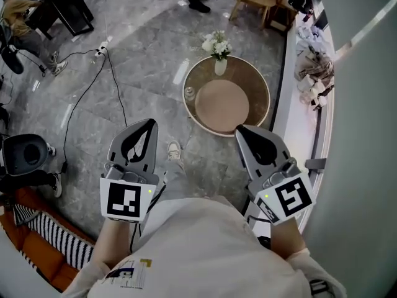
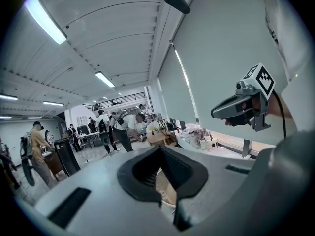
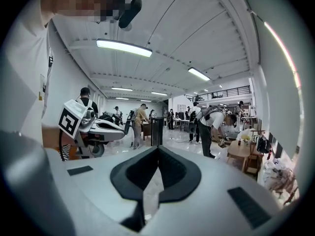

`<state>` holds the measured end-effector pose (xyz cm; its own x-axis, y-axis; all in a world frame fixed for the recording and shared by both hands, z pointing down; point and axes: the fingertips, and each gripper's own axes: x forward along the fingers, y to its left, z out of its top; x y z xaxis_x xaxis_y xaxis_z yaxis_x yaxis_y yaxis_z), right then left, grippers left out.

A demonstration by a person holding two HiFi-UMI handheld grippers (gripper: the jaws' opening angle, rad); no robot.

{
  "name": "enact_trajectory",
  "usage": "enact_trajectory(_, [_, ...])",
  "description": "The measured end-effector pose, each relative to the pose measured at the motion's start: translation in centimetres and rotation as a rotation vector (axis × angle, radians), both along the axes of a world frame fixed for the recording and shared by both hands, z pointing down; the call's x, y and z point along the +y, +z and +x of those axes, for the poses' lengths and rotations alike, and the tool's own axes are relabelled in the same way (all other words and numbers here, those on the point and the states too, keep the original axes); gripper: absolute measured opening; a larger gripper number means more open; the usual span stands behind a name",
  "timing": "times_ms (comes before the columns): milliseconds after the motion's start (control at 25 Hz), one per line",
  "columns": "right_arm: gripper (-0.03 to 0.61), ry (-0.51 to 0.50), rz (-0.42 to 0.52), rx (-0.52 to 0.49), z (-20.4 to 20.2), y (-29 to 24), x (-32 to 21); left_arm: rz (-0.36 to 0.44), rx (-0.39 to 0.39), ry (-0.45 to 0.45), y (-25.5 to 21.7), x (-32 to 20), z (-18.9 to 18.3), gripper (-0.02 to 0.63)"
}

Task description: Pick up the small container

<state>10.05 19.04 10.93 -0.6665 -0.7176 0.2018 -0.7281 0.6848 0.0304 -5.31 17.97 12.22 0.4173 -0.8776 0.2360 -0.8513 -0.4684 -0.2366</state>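
Head view: the small container [image 1: 189, 93], a clear, squat jar (too small for detail), sits at the left rim of the round surface [image 1: 255, 82], apart from the flower vase [image 1: 219, 64] at its far edge. Left tongs [image 1: 149, 124] and right tongs [image 1: 239, 130] are both closed and empty, short of the surface.

round table [image 1: 224, 106], vase of white flowers [image 1: 219, 53], small glass container [image 1: 190, 94]
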Motion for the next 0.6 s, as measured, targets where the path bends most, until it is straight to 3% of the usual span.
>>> enact_trajectory(600, [0.006, 0.038, -0.096, 0.058, -9.8, 2.3, -17.7, -0.043, 0.043, 0.049, 1.2, -18.1, -9.9, 0.008])
